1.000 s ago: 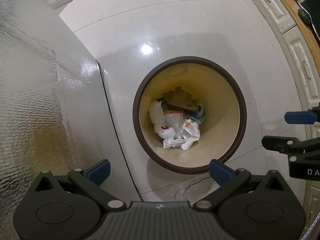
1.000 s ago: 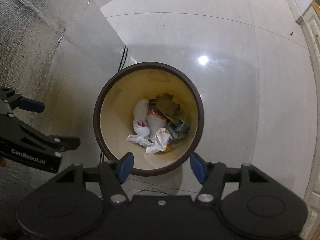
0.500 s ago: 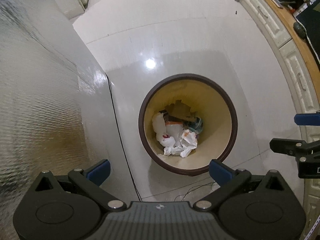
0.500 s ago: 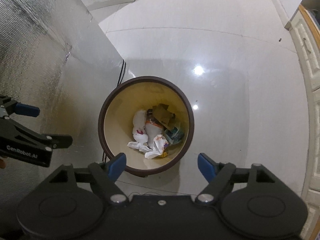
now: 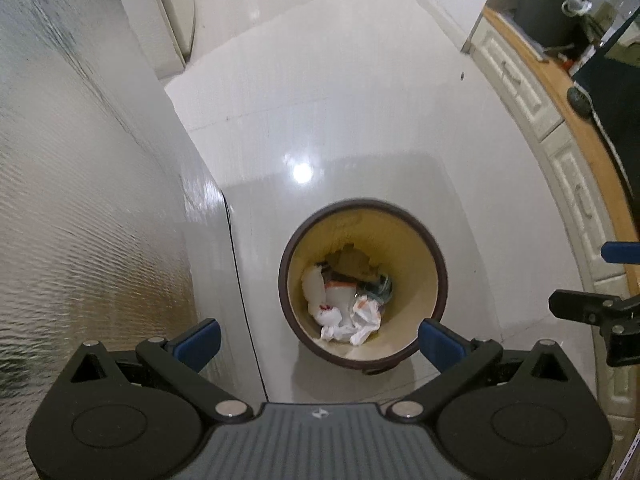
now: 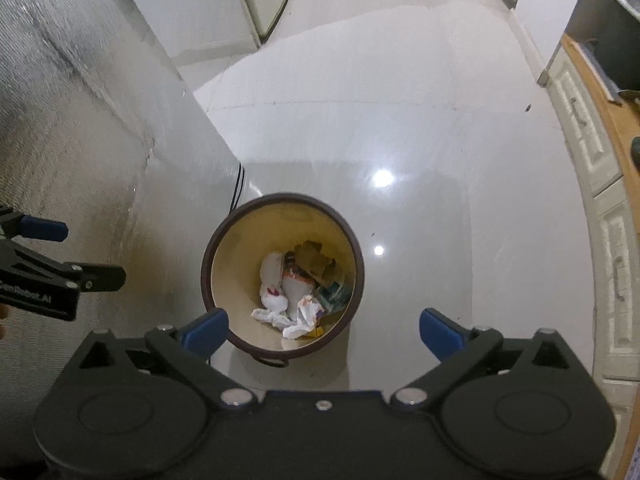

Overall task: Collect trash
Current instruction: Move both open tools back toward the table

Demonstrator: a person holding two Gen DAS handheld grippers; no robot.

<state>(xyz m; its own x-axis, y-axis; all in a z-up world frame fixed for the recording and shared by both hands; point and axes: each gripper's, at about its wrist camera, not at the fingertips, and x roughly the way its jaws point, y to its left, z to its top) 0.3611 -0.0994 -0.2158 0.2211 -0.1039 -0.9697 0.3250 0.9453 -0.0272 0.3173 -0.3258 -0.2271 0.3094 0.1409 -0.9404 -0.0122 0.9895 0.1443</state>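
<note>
Floor point(image 5: 360, 92): glossy pale grey tile with thin grout lines and a bright lamp glare at frame centre. A textured silvery panel point(image 5: 80, 200) fills the left side; a dark cable point(image 5: 240, 280) runs along its base. White cabinet fronts point(image 5: 568, 168) under a wood-toned top curve down the right edge.

Waste bin point(image 5: 436, 280) stands on the tile, lower centre in both views — dark brown rim, cream inner wall. At its bottom lies the trash point(image 5: 348, 304): crumpled white wrappers, a brown cardboard scrap, a teal packet.

Left gripper point(image 5: 316, 340): jaws spread wide, nothing between them. Right gripper point(image 6: 324, 330): jaws opening, nothing between them — bin seen below through the gap.
</note>
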